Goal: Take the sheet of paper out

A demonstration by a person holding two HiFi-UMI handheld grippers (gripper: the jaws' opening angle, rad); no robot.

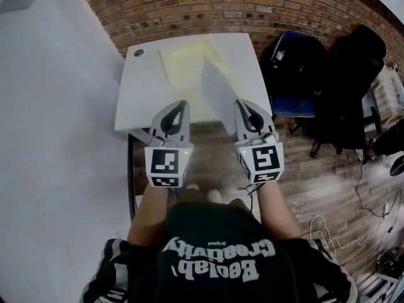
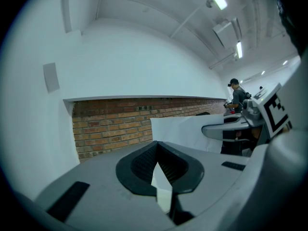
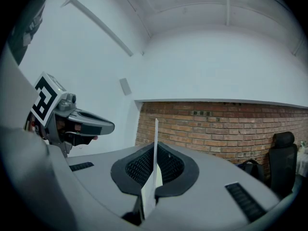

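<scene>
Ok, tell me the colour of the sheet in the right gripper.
Plain white; the sheet shows best in the left gripper view.

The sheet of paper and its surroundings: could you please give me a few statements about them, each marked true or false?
1. The right hand-held gripper is shut on the sheet of paper. True.
2. The sheet lies flat on the white table. False: it stands on edge, upright between the jaws.
3. A brick wall runs behind the table. True.
4. The pale yellow folder lies on the floor. False: it lies on the table.
5. The black chair stands at the table's left in the head view. False: it is at the table's right.
</scene>
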